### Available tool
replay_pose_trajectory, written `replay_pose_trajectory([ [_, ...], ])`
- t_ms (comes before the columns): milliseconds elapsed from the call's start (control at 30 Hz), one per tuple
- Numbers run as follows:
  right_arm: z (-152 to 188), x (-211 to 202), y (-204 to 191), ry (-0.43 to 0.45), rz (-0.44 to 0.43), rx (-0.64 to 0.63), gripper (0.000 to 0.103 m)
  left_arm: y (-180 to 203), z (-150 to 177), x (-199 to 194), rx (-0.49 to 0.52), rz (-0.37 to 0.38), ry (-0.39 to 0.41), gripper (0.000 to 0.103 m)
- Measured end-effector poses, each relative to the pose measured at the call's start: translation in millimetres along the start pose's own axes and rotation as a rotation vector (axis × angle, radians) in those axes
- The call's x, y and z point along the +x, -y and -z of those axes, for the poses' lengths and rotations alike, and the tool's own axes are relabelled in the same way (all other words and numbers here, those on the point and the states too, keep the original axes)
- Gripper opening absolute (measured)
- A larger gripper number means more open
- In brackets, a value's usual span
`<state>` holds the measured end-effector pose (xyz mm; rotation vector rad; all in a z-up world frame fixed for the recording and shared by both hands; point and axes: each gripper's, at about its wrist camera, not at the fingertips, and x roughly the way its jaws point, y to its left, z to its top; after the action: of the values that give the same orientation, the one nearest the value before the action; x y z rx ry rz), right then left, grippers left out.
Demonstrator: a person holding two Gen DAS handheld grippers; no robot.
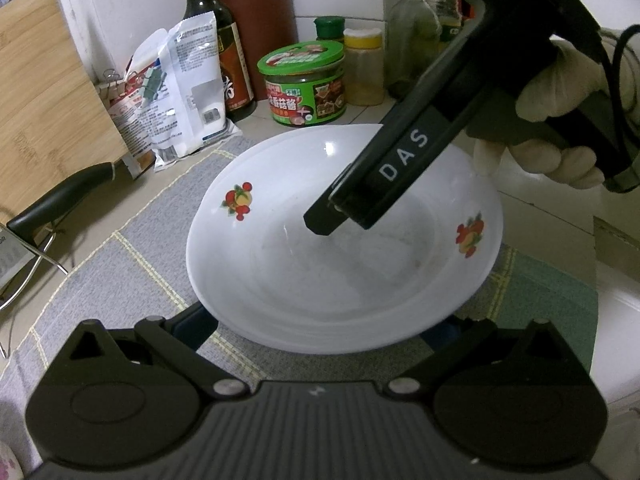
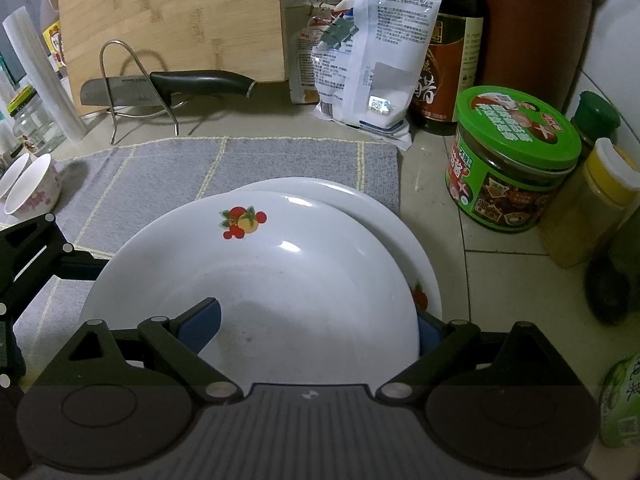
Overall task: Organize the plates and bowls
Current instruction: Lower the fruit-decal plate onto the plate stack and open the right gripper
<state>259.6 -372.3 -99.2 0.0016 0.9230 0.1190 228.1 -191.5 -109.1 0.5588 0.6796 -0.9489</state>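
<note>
A white plate with red fruit prints [image 2: 272, 276] lies tilted on a second white plate [image 2: 384, 220] over the grey mat [image 2: 248, 156]. My right gripper [image 2: 316, 328] stands wide open astride the top plate's near rim, its left blue pad [image 2: 200, 326] inside the plate and its right pad [image 2: 428, 336] outside the rim. In the left wrist view the same plate [image 1: 320, 264] fills the centre, with the right gripper's fingers [image 1: 360, 196] reaching into it. My left gripper [image 1: 328, 332] is open, its pads mostly hidden under the plate's near rim.
Two small floral bowls [image 2: 28, 188] stand at the mat's left edge. A knife [image 2: 168, 84] rests on a wire rack before a bamboo board [image 2: 172, 16]. A salt bag [image 2: 368, 60], sauce bottle [image 2: 448, 60], green-lidded jar [image 2: 512, 160] and spice jars [image 2: 592, 200] crowd the back right.
</note>
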Motion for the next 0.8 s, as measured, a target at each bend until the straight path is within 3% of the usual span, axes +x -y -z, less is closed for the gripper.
replay_pose_trajectory([
  [800,0.1,2.7,1.4,-0.001,0.000,0.007,0.099,-2.4,-1.8,-1.4,-0.002,0.008,-0.014,0.102],
])
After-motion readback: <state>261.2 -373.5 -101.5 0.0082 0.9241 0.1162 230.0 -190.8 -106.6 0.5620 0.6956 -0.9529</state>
